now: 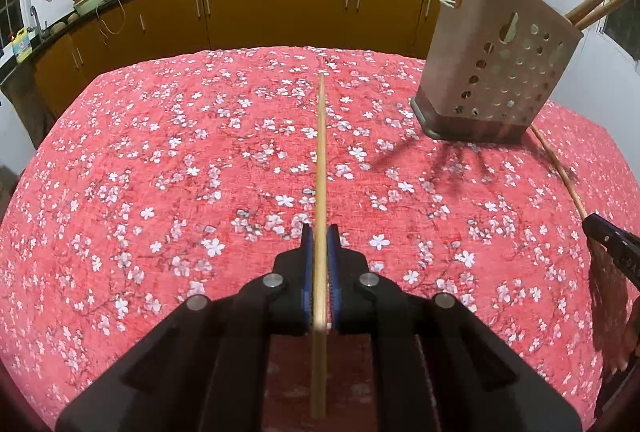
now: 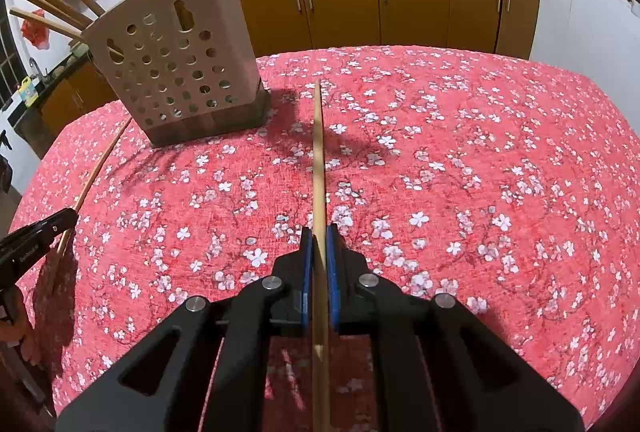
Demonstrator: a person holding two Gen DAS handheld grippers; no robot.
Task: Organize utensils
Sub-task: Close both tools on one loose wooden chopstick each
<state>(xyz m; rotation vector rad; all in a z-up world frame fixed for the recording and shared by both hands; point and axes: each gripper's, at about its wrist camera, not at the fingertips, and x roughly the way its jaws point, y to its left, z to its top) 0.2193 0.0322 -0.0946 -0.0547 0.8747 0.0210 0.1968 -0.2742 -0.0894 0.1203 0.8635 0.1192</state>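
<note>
Each gripper, left (image 1: 320,240) and right (image 2: 319,242), pinches a chopstick (image 1: 320,168) pointing straight ahead, and the holder (image 2: 176,72) near the table's (image 2: 480,152) far edge stands between them.

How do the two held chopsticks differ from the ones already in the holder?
1. The left claw and right claw each pinch one chopstick; the holder chopsticks sit loose in the holder, ungripped.
2. Each held chopstick points straight ahead above the tablecloth; the holder ones lean out over the rim.
3. Held ones are single; those in the holder are bunched.

All look like plain wooden sticks.
</note>
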